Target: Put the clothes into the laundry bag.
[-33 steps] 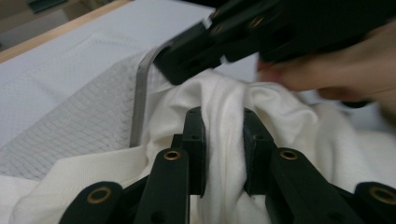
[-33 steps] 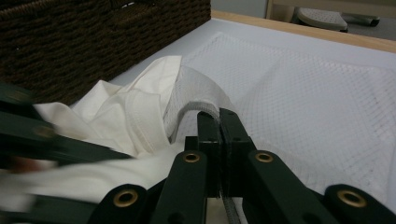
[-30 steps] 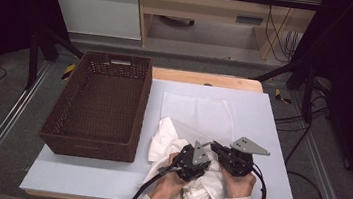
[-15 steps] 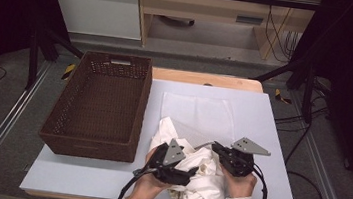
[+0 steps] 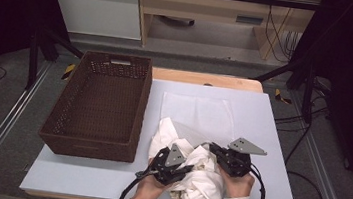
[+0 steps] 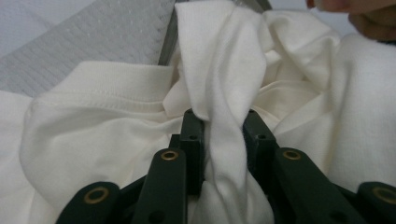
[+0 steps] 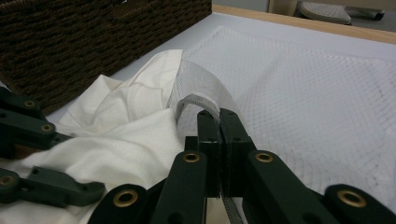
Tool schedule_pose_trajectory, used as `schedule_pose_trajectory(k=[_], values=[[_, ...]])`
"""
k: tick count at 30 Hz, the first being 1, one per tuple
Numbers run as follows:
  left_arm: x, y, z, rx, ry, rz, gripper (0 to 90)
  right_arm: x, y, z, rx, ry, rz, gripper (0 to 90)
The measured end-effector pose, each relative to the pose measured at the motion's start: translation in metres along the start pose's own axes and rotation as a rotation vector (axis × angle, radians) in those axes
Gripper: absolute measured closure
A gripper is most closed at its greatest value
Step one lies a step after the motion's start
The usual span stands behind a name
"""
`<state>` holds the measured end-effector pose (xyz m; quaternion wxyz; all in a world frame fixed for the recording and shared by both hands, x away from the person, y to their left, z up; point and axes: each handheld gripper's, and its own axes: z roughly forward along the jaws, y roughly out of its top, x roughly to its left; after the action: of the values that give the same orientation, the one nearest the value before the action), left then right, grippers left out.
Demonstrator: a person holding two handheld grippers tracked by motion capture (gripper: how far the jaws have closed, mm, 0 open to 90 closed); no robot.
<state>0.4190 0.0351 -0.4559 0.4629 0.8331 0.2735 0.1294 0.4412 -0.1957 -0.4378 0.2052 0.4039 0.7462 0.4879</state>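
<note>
Right gripper [image 7: 219, 116]: clamped tight on the edge of the flat white mesh laundry bag [image 5: 198, 114], lifting its mouth beside the brown wicker basket [image 5: 98, 105].
Left gripper [image 6: 223, 126]: jaws had just been closing, now pinching a fold of the crumpled cream cotton garment [image 5: 200, 182], likely to feed it into the bag.
Garment: right of the basket, at the table's near edge.
Views: right gripper view showed the raised bag lip; high view showed the layout.

A brown woven wicker basket [image 5: 98, 103] sits left on the white table [image 5: 272, 125]; right of it lies a flat white mesh bag [image 5: 198, 114], crumpled white cotton garment [image 5: 200, 182] in front.
</note>
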Motion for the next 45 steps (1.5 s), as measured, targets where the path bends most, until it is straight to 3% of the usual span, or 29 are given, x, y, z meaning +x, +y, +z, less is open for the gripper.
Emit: schedule_pose_trajectory(k=[4, 6, 7, 10, 13, 15, 16, 19, 22, 24, 26, 29, 31, 33, 38, 40, 41, 42, 43, 45], values=[[-0.015, 0.014, -0.013, -0.081, -0.016, 0.047, 75.7, 0.001, 0.000, 0.002, 0.000, 0.004, -0.003, 88.8], [-0.024, 0.024, -0.011, -0.083, -0.008, 0.093, 75.6, 0.003, 0.001, 0.002, -0.001, 0.009, -0.002, 88.9], [-0.028, 0.028, -0.006, -0.072, 0.001, 0.117, 75.5, 0.003, 0.001, 0.000, -0.006, 0.005, -0.002, 89.0], [-0.032, 0.036, 0.018, 0.001, 0.040, 0.132, 75.2, 0.002, 0.002, -0.003, -0.018, -0.002, 0.000, 89.0], [-0.022, 0.034, 0.047, 0.082, 0.051, 0.100, 73.5, 0.001, 0.004, -0.008, -0.025, 0.005, 0.004, 89.0], [-0.011, 0.030, 0.055, 0.065, 0.019, 0.033, 71.2, 0.001, 0.004, -0.008, -0.024, 0.005, 0.000, 89.0], [-0.011, 0.030, 0.055, 0.065, 0.019, 0.033, 69.2, 0.001, 0.004, -0.008, -0.024, 0.005, 0.000, 89.0], [-0.011, 0.028, 0.047, 0.031, 0.029, 0.042, 62.0, 0.000, 0.004, -0.007, -0.024, 0.010, 0.008, 89.0], [-0.008, 0.033, 0.022, 0.016, 0.047, 0.045, 34.4, -0.001, 0.002, -0.007, -0.022, 0.008, 0.009, 89.0], [-0.004, 0.034, 0.004, 0.001, 0.061, 0.047, 24.0, -0.001, 0.002, -0.007, -0.021, 0.005, 0.006, 89.0], [0.005, 0.031, -0.016, 0.000, 0.088, 0.045, 19.9, 0.000, 0.002, -0.006, -0.017, 0.004, 0.006, 88.9], [0.018, 0.019, -0.021, 0.032, 0.107, 0.026, 17.7, 0.001, 0.001, -0.004, -0.009, 0.002, 0.000, 88.9], [0.029, 0.007, -0.013, 0.055, 0.064, -0.051, 17.7, 0.002, 0.001, -0.003, -0.005, -0.001, -0.002, 88.9], [0.034, 0.001, -0.006, 0.061, 0.044, -0.088, 17.6, 0.002, 0.001, -0.002, -0.001, -0.001, -0.003, 88.9], [0.037, -0.003, 0.009, 0.094, 0.038, -0.087, 19.2, 0.003, 0.000, -0.001, 0.006, -0.001, -0.007, 88.9], [0.035, -0.002, 0.010, 0.090, 0.007, -0.075, 30.0, 0.003, 0.000, 0.000, 0.009, 0.000, -0.004, 88.9], [0.035, -0.002, 0.010, 0.090, -0.005, -0.080, 45.7, 0.004, 0.000, 0.001, 0.011, -0.001, -0.003, 88.9], [0.034, -0.002, 0.010, 0.080, -0.015, -0.079, 52.4, 0.004, 0.000, 0.001, 0.010, 0.000, -0.007, 88.9], [0.032, -0.002, 0.009, 0.072, -0.008, -0.076, 52.4, 0.004, 0.000, 0.001, 0.010, 0.000, -0.007, 88.9], [0.028, -0.001, 0.003, 0.047, 0.007, -0.060, 64.7, 0.004, 0.000, 0.001, 0.011, 0.002, -0.009, 88.9]])
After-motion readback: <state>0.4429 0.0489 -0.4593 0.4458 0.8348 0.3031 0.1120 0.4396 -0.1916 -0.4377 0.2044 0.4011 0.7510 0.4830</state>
